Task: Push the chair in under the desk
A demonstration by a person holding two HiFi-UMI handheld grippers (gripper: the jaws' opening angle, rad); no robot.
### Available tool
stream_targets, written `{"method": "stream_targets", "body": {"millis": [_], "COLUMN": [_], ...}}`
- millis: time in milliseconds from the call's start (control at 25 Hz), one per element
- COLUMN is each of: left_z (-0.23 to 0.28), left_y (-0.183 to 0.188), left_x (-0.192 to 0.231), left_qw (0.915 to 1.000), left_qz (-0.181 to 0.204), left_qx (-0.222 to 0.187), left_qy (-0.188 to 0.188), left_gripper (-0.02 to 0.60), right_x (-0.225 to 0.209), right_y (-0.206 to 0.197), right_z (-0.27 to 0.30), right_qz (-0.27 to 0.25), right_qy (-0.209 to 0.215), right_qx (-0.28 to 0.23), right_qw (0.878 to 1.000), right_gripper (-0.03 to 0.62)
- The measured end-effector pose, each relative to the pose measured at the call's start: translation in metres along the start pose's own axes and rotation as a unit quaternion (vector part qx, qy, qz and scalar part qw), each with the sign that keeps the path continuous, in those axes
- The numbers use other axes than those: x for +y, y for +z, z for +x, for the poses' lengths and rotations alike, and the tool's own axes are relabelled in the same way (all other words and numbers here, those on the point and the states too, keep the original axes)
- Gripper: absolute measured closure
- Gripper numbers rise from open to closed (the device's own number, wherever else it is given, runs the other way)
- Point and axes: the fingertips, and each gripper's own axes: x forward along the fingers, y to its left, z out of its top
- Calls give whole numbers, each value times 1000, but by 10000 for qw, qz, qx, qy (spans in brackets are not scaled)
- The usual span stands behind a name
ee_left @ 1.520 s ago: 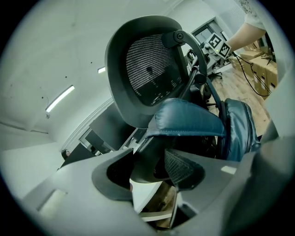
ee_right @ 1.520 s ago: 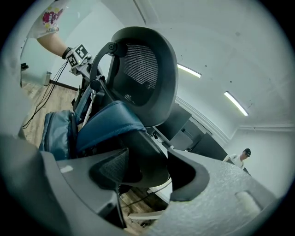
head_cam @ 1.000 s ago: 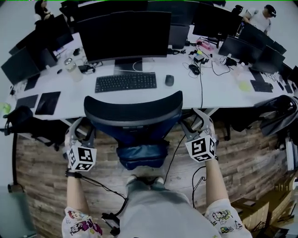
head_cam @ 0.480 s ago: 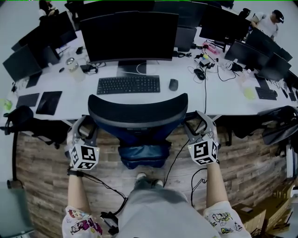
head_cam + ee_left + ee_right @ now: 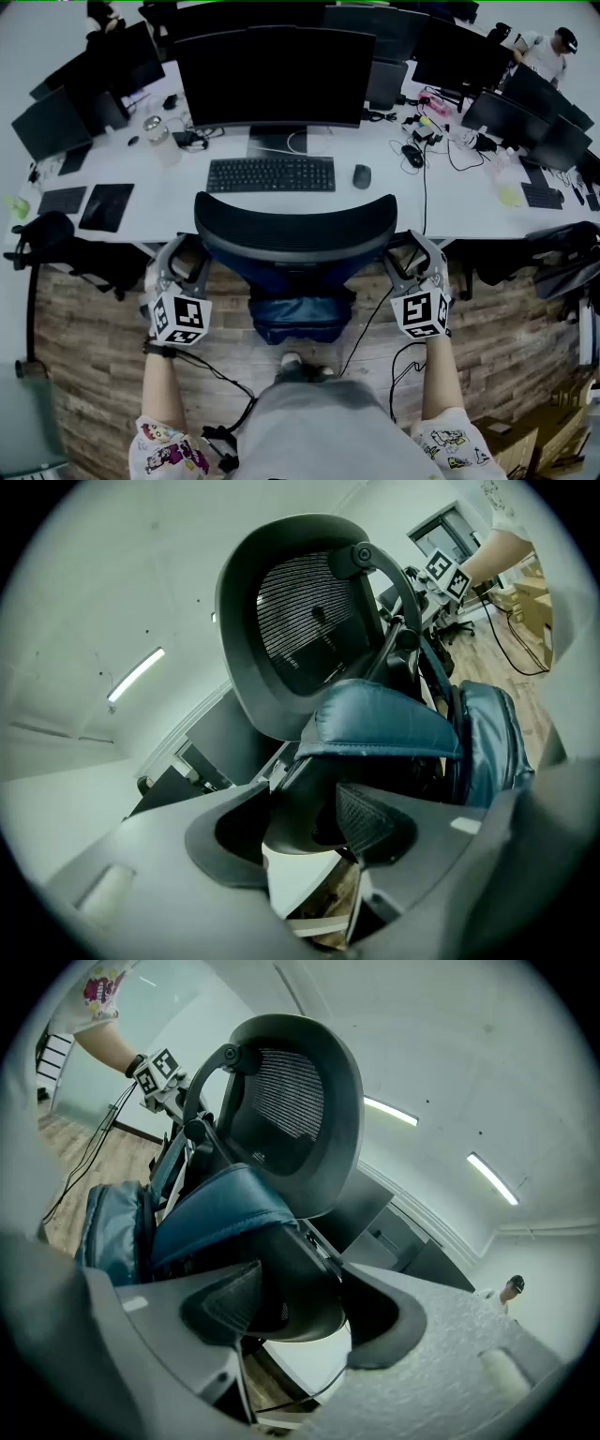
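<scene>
1. Chair (image 5: 295, 234) stands at centre frame, facing the white surface (image 5: 169, 202) above it; the curved backrest's long axis runs left to right, along the surface's near edge.
2. Backrest top overlaps that edge, just below the keyboard (image 5: 271, 174).
3. Left tongs (image 5: 180, 261), jaws partly spread, clamp a dark part at the chair's left side.
4. Right tongs (image 5: 412, 255) clamp the right side likewise.

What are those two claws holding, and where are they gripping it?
The chair: the left claw and right claw each clamp an armrest.
</scene>
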Motion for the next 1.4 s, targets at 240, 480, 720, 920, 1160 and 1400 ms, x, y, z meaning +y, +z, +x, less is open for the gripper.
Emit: {"method": "stream_targets", "body": {"millis": [240,480,720,920,1160,1400], "left_z": [-2,-1,-1,-3,-14,-33], "left_y": [0,3,3,2,10,20], "left_x": [4,2,0,2,-5,-19], "left_qw": [9999,9999,9999,10000,9993,9921], "left_qz": [-14,9,62,54,-327,-1177], "left_qx": [-111,-110,-132,-34,-167,-434], "left_qy": [105,42,35,-23,48,-29], "left_gripper": [351,351,354,354,350,348], "right_x": [0,-2,-1,0,1,19], "right_y": [0,-2,-3,0,14,36], "right_z": [2,3,2,-1,-23,-46], "right_qz": [-95,-134,-207,-244,463,1218], "right_qy": [-162,-233,-233,-136,-162,-1], "right_qx": [59,165,144,179,-158,-529], "right_qw": [9998,9995,9994,9994,9987,9911], "right_gripper": [335,341,339,339,336,338]}}
